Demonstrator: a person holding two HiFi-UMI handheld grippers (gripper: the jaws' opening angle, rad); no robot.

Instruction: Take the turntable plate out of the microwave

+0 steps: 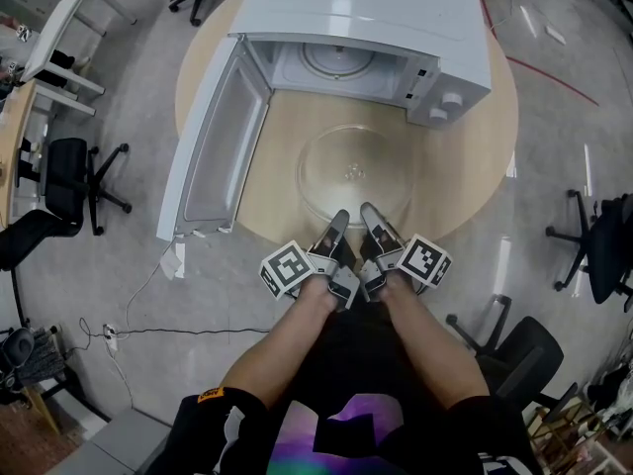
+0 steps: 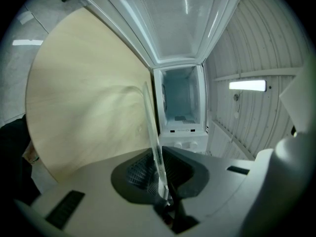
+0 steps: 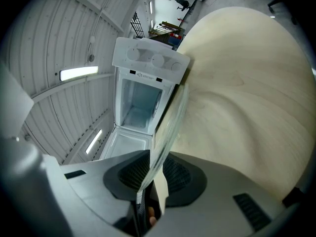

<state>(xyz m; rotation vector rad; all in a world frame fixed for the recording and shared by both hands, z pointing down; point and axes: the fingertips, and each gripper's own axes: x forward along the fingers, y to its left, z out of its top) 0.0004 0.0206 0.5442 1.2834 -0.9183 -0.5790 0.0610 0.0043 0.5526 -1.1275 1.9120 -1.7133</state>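
The clear glass turntable plate [image 1: 354, 173] is outside the white microwave [image 1: 366, 43], over the round wooden table in front of the oven's open mouth. Both grippers hold its near rim. My left gripper [image 1: 338, 228] is shut on the plate's edge [image 2: 154, 142], which runs upright between its dark pads. My right gripper [image 1: 371, 221] is shut on the same rim [image 3: 165, 137] a little to the right. The microwave cavity [image 2: 180, 100] stands empty ahead, with its door [image 1: 213, 151] swung fully open to the left.
The round wooden table [image 1: 485, 156] carries the microwave at its far side. Office chairs [image 1: 74, 181] stand on the grey floor to the left and right [image 1: 593, 245]. A cable [image 1: 148, 315] trails on the floor at my left. A white desk [image 1: 69, 28] stands far left.
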